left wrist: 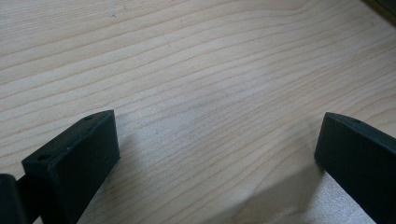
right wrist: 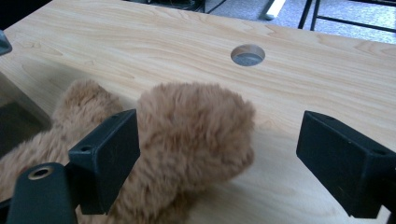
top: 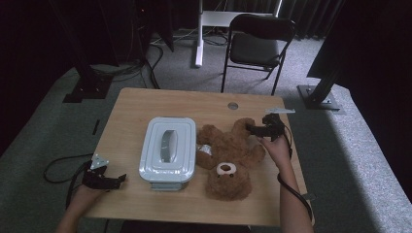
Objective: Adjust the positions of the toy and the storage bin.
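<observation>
A brown teddy bear (top: 228, 155) lies flat on the wooden table (top: 165, 104), its head toward the near edge. A pale blue-grey lidded box (top: 167, 148) stands just left of it. My right gripper (top: 251, 129) is open at the bear's far leg. In the right gripper view that furry leg (right wrist: 191, 126) lies between the jaws of the right gripper (right wrist: 219, 140), close to the left one, with a gap to the right one. My left gripper (top: 120, 178) rests open near the table's front left corner, and its jaws (left wrist: 215, 154) stand wide over bare wood.
A round cable hole (top: 232, 105) sits near the table's far edge, also seen beyond the bear's leg (right wrist: 248, 54). A black folding chair (top: 257, 43) stands on the carpet behind the table. Cables trail off both grippers.
</observation>
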The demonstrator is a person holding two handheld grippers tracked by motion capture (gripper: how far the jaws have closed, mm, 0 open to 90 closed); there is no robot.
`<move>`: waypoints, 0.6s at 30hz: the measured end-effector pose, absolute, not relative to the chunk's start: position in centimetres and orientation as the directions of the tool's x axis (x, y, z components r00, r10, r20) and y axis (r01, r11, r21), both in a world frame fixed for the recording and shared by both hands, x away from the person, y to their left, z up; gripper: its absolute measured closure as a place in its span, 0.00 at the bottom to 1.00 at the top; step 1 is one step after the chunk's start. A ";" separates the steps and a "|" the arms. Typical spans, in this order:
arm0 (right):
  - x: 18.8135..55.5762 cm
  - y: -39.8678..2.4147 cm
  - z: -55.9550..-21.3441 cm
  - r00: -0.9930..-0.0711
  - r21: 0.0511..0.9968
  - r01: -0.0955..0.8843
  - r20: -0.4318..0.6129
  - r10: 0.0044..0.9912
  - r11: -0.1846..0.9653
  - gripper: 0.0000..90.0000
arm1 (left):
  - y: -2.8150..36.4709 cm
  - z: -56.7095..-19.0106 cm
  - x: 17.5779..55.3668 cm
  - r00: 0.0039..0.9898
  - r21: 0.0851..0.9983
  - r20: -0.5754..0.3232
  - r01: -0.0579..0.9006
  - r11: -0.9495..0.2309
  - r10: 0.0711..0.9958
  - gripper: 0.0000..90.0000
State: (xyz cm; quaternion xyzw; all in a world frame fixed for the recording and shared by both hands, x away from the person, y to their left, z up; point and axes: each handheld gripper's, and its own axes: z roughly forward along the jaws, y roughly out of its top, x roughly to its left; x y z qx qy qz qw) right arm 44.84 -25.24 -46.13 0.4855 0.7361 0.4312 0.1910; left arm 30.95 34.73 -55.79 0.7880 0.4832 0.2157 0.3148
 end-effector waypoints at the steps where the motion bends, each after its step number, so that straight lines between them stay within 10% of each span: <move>1: 44.8 -25.2 -46.1 -0.456 0.820 0.550 0.138 0.879 0.157 0.14 | 34.7 -55.8 31.0 0.440 0.705 0.036 0.626 -0.335 0.897 0.00; 18: 49.1 -24.6 -47.4 -0.474 0.740 0.651 0.220 0.852 0.171 0.13 | 34.7 -55.8 31.0 0.441 0.704 0.036 0.625 -0.336 0.897 0.00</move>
